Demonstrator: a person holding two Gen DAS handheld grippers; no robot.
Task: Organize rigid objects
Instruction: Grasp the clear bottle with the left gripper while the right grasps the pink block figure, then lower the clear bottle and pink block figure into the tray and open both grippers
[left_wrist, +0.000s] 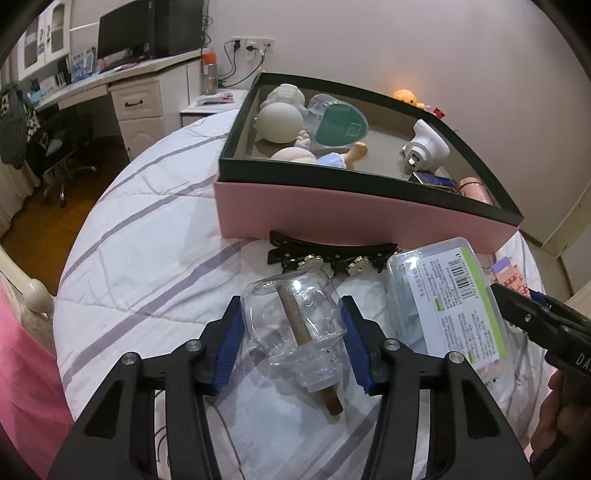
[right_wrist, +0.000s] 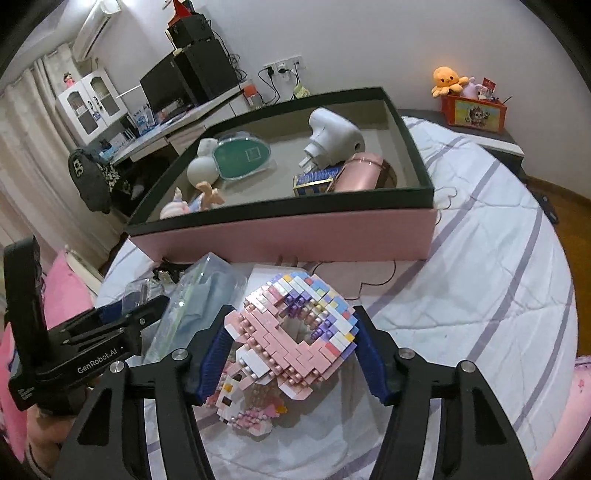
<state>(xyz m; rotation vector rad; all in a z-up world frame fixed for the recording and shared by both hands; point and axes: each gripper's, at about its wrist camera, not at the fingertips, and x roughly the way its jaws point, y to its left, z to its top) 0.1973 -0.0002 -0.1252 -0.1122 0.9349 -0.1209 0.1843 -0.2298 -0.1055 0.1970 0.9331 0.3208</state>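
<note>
Gripping: left tongs (left_wrist: 291, 334) on jar (left_wrist: 291, 325); right tongs (right_wrist: 291, 354) on brick model (right_wrist: 295, 332)

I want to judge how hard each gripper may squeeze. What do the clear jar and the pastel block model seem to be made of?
Clear jar: glossy and see-through, glass or hard plastic; the brown stick inside shows through the wall. Pastel block model: small studded bricks, probably matte moulded plastic, so it may come apart under pressure.

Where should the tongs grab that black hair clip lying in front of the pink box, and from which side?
Grip the black hair clip across its narrow width near the middle, coming from above. It lies flat and long on the bedspread, close against the pink box, so a sideways approach looks blocked.
</note>
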